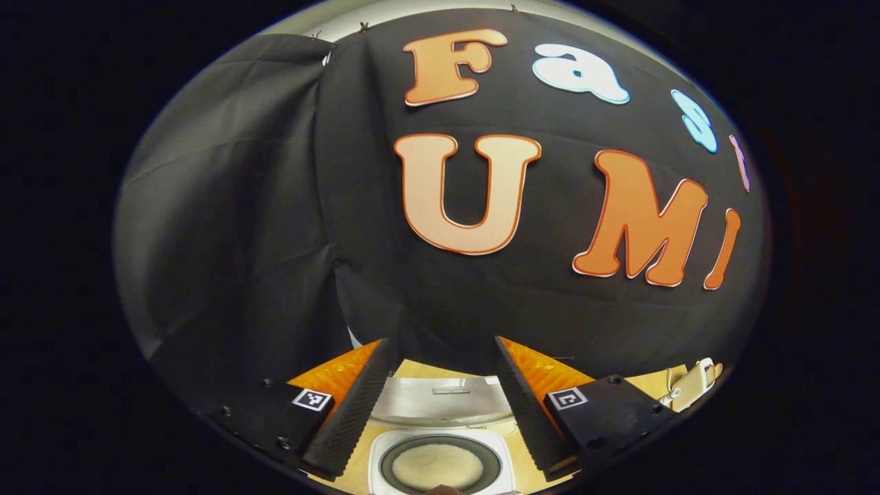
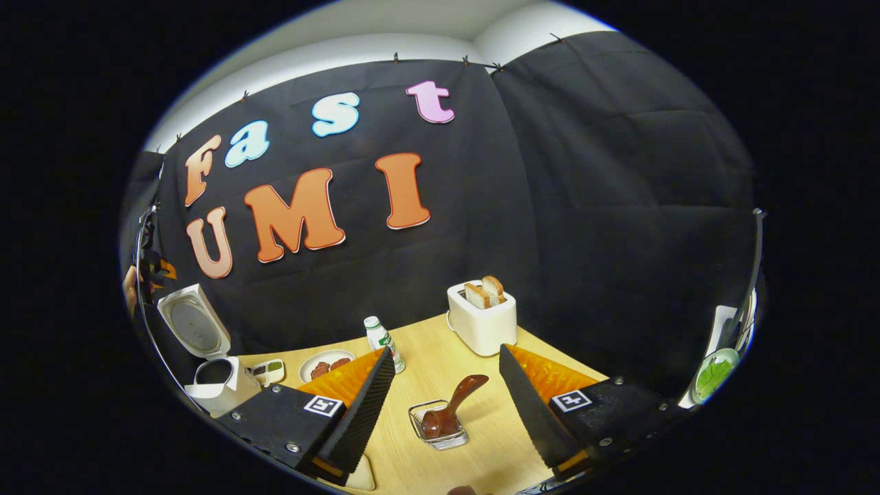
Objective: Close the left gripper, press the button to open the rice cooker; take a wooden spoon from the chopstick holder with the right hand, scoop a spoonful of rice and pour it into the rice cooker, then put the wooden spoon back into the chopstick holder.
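Note:
In the left gripper view, the white rice cooker [image 1: 440,454] sits right below my open left gripper [image 1: 440,340]. Its lid [image 1: 440,402] is raised and pale rice [image 1: 438,466] lies in the dark pot. In the right gripper view, a dark wooden spoon [image 2: 455,404] leans in a wire chopstick holder [image 2: 440,434] on the wooden table [image 2: 481,454]. My right gripper [image 2: 447,349] is open, set back from the spoon, which shows between its fingers untouched. The open rice cooker [image 2: 214,379] stands far left there, with the left gripper [image 2: 148,268] above it.
A white toaster [image 2: 482,322] with bread slices stands at the back of the table. A small bottle [image 2: 382,340], a plate of food [image 2: 327,364] and a small dish [image 2: 269,371] sit between cooker and holder. A green-filled bowl [image 2: 715,372] is far right.

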Available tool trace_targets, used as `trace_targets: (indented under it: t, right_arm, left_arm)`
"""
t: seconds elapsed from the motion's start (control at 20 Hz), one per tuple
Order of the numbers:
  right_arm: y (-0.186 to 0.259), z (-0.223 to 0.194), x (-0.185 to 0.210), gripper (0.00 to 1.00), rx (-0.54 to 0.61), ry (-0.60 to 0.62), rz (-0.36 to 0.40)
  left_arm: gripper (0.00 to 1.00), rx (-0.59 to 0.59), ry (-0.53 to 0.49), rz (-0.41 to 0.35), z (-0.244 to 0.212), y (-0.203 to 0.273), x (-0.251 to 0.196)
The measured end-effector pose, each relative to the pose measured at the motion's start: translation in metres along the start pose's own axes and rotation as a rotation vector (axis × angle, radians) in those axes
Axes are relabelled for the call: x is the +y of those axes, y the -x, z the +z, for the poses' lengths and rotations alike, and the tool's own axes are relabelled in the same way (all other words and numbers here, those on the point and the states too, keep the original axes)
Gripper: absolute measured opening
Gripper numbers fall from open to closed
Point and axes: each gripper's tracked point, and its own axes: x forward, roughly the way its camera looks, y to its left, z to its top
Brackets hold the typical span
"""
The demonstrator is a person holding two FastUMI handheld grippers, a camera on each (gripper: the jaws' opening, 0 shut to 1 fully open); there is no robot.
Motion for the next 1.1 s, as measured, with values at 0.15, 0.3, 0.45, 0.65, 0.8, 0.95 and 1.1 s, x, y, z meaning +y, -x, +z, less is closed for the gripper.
trace_targets:
  t: [0.15,0.3,0.45,0.65,0.8,0.95,1.1]
  right_arm:
    - [0.006,0.011,-0.001,0.95,-0.05,0.037,-0.036]
    - [0.007,0.021,0.002,0.95,-0.07,0.051,-0.032]
    - [-0.003,0.02,0.015,0.95,-0.068,0.039,0.001]
    - [-0.012,0.02,0.021,0.95,-0.063,0.053,0.046]
    - [-0.017,0.02,0.02,0.95,-0.054,0.051,0.075]
    - [-0.023,0.019,0.019,0.95,-0.044,0.046,0.1]
    - [-0.028,0.017,0.024,0.95,-0.032,0.052,0.13]
  left_arm:
    - [0.98,0.074,-0.035,0.003,-0.013,-0.015,-0.002]
    - [0.99,0.103,-0.08,-0.017,-0.02,-0.026,-0.007]
    - [0.99,0.202,-0.036,-0.071,-0.042,-0.021,-0.021]
    - [1.0,0.425,0.022,-0.06,-0.106,0.016,-0.021]
    - [1.0,0.536,0.027,-0.06,-0.139,0.039,-0.017]
    - [0.99,0.609,-0.004,-0.055,-0.173,0.057,-0.015]
    - [1.0,0.701,-0.032,-0.046,-0.212,0.074,-0.014]
